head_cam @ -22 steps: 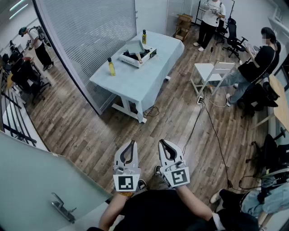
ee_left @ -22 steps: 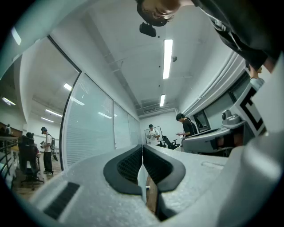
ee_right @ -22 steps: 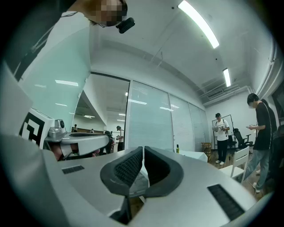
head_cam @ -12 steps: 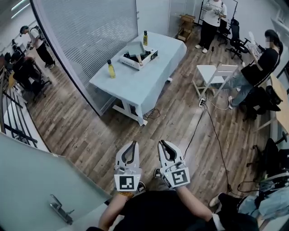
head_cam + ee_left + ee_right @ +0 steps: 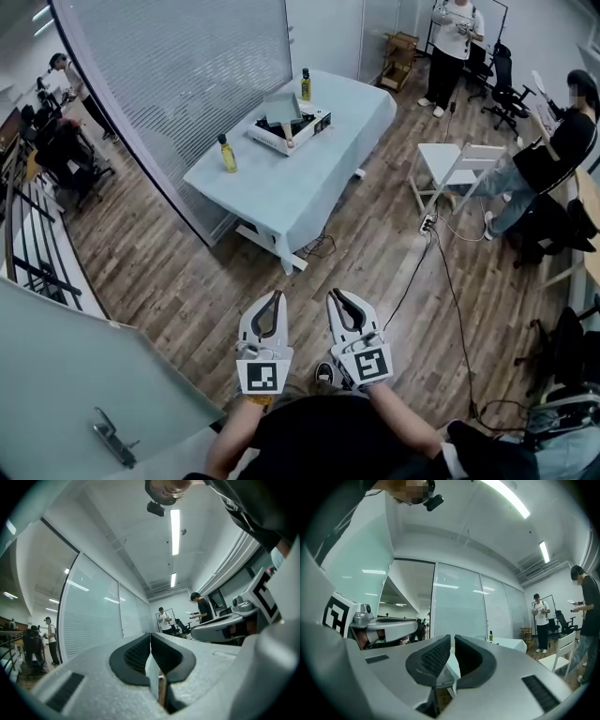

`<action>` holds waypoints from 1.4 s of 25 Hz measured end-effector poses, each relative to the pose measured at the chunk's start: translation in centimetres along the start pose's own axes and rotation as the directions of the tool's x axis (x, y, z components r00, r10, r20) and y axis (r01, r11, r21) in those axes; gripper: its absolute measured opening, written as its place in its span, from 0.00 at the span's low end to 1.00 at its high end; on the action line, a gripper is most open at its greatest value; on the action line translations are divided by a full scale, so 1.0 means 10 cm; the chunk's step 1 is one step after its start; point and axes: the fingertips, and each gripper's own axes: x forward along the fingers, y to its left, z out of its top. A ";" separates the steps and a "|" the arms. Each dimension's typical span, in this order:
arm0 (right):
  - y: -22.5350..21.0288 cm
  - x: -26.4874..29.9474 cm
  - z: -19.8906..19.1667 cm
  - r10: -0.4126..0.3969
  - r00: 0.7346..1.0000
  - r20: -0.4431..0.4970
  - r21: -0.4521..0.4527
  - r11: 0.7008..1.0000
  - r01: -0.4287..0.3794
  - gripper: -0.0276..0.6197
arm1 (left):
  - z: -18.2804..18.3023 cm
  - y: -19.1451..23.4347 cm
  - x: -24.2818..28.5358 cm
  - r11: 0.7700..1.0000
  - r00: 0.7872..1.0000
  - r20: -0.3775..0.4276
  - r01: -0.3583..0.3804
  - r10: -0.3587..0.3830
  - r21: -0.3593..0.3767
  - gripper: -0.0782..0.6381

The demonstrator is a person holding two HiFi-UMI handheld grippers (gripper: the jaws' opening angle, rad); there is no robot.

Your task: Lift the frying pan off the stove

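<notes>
Both closed, empty: left gripper point(image 5: 271, 296), right gripper point(image 5: 335, 295) | table point(image 5: 272, 202) shifted slightly in view | frying pan point(image 5: 281, 103) on stove point(image 5: 306, 126), well apart, approach needed

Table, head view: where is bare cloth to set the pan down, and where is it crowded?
Bare: the near half of the table, between the stove and its front edge, and the far right corner. Crowded: the glass-wall side, where a near bottle and a far bottle flank the stove and pan.

Bright, even light falls from ceiling strip lights point(image 5: 175, 524) above the jaws; fisheye bending and dark corners; the nearest jaws blur softly.
</notes>
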 end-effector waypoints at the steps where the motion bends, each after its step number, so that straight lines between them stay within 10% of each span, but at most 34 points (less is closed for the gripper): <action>1: -0.07 0.03 -0.03 0.008 1.000 -0.002 -0.001 1.000 -0.008 0.06 | 0.00 -0.01 0.08 1.000 1.000 0.000 -0.003 0.003 0.005 0.14; 14: -0.73 0.76 -0.23 0.002 0.999 -0.045 -0.011 1.000 -0.002 0.06 | -0.23 0.12 1.07 1.000 1.000 -0.002 0.019 -0.019 -0.010 0.14; 35: -1.47 2.95 -0.29 -0.055 0.995 -0.083 -0.050 0.997 0.051 0.06 | -0.62 1.47 2.95 0.996 0.996 -0.006 0.086 -0.086 -0.015 0.14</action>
